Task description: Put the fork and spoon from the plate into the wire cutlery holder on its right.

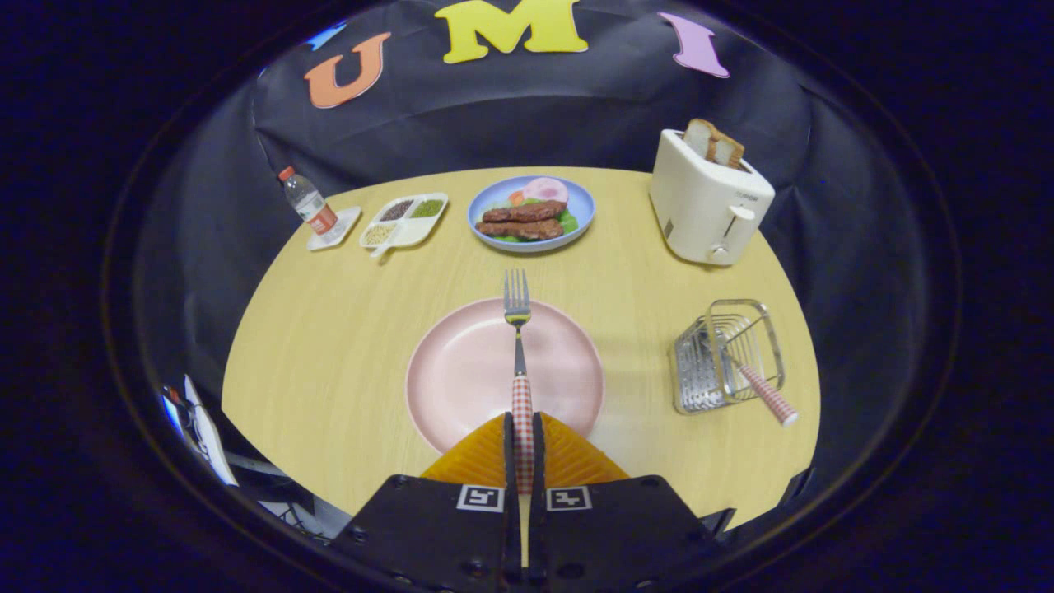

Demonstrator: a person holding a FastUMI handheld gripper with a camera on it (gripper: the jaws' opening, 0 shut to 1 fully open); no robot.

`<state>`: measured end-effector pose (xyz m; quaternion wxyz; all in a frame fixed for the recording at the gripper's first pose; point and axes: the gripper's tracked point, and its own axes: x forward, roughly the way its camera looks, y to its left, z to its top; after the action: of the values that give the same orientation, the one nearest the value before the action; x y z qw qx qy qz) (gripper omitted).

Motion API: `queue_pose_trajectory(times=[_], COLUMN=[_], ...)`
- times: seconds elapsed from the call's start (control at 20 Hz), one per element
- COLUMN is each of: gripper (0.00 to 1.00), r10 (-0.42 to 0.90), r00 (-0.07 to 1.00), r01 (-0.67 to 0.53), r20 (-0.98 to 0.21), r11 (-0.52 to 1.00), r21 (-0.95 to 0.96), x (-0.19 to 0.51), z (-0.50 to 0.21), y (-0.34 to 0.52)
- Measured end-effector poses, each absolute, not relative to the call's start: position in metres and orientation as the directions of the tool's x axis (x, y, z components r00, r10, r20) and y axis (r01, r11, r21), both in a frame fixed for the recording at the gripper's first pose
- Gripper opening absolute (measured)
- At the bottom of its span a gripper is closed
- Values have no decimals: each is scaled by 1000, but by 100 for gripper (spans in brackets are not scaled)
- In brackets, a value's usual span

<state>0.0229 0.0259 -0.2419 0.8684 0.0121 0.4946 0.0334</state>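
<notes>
My gripper [523,432] is shut on the red-checked handle of the fork [518,329], which points straight ahead with its tines past the far rim of the pink plate [461,371]. The fork looks lifted above the plate. To the right of the plate stands the wire cutlery holder [725,354]. A red-checked handle, apparently the spoon's [770,395], leans out of the holder toward the table's near edge.
Beyond the plate sits a blue plate of food [531,212]. A white toaster with bread [708,202] stands behind the holder. A divided condiment tray [405,220] and a small water bottle [309,204] are at the far left of the round wooden table [329,329].
</notes>
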Motion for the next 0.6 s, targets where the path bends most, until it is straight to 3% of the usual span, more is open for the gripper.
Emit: queue_pose_trajectory(times=[0.3,0.6], gripper=[4,4], r10=[1,-8], r00=[501,352], r01=[-1,47], r20=[-865,-936], r11=[1000,999], r21=[0,9], x=[27,17], z=[-157,-148], y=[-71,-124])
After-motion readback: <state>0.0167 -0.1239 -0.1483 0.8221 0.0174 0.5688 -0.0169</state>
